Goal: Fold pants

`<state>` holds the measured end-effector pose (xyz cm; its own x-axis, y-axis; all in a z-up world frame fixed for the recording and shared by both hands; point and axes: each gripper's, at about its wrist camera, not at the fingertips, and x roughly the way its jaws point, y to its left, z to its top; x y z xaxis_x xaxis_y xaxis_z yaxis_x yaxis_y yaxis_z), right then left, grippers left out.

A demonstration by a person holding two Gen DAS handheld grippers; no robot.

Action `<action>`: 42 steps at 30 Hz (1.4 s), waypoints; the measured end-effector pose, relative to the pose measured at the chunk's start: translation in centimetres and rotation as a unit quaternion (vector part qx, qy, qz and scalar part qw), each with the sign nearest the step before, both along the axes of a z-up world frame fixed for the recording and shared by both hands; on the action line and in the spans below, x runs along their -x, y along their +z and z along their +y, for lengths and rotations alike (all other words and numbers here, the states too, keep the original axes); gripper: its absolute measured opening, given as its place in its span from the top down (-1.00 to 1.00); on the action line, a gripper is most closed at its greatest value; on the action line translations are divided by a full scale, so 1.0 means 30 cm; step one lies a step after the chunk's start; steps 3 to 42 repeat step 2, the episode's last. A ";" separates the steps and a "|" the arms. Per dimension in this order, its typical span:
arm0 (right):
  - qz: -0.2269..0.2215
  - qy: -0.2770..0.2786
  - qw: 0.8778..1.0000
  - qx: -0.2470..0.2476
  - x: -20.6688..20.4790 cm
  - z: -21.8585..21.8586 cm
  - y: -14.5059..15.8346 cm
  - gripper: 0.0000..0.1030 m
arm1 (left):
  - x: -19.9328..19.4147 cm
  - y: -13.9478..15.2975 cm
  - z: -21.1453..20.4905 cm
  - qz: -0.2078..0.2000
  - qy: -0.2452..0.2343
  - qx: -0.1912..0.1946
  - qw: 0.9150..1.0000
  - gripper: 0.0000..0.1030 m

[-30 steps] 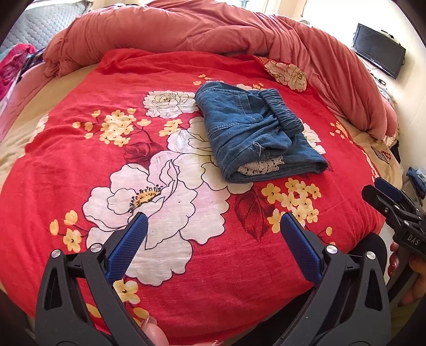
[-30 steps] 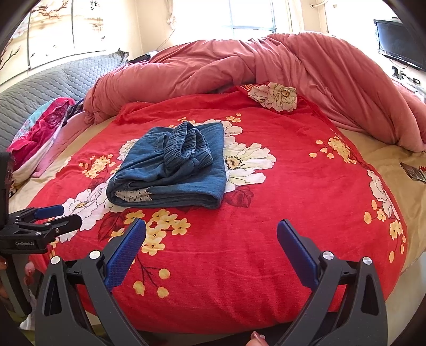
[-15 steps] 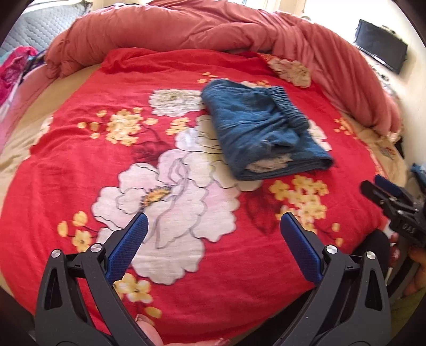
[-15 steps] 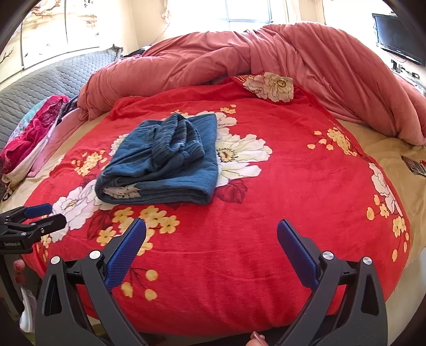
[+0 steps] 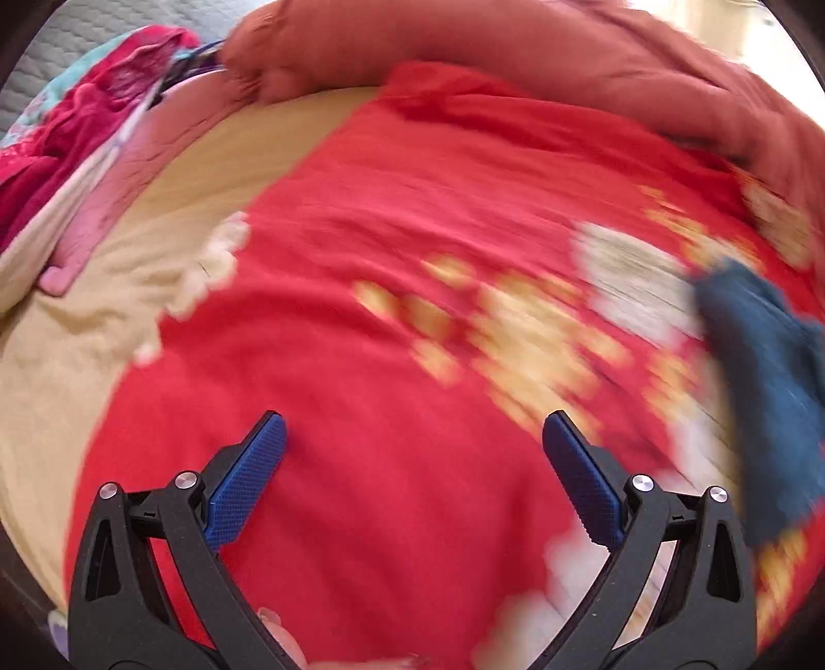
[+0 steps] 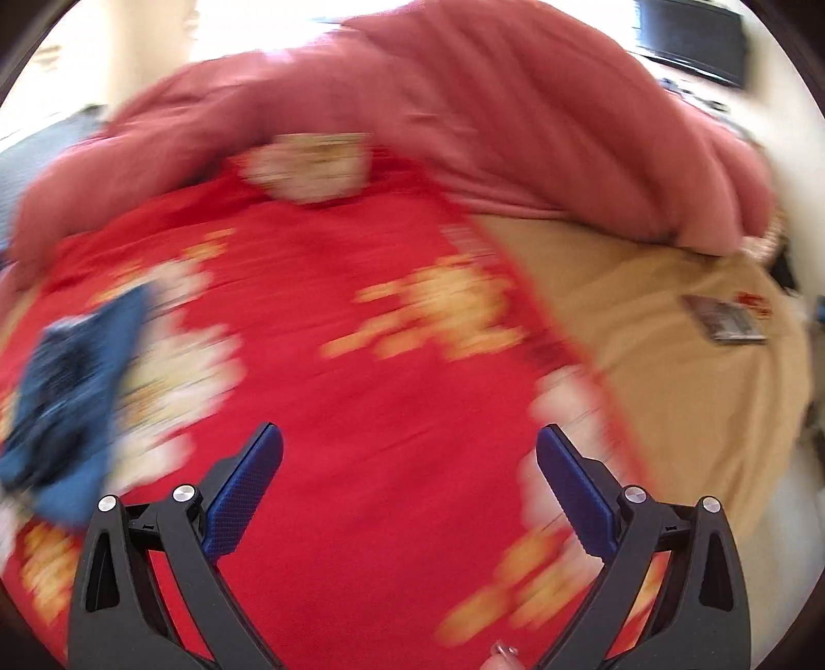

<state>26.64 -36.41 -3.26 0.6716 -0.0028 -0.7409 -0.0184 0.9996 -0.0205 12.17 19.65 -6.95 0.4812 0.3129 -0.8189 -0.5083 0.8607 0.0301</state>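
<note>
The folded blue denim pants (image 5: 763, 381) lie on the red floral bedspread (image 5: 412, 247), at the far right edge of the blurred left wrist view. In the right wrist view the pants (image 6: 72, 402) sit at the far left edge. My left gripper (image 5: 412, 428) is open and empty over bare red cloth, well left of the pants. My right gripper (image 6: 410, 438) is open and empty over red cloth, well right of the pants. Both views are motion-blurred.
A bunched pink-red duvet (image 6: 464, 103) runs along the back of the bed. Beige sheet (image 6: 670, 335) lies to the right with a small flat packet (image 6: 724, 324) on it. Pink and red clothes (image 5: 67, 129) are piled at the left. A dark screen (image 6: 691, 44) hangs on the wall.
Both grippers have swung apart fast: the left view turned left and the right view turned right, so the folded pants slid to the edges of both views. Both stay open.
</note>
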 end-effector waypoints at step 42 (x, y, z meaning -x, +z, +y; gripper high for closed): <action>0.018 -0.047 0.999 0.013 -0.110 -0.119 -0.022 -0.91 | -0.054 -0.039 0.072 0.023 0.030 -0.006 0.999 -0.82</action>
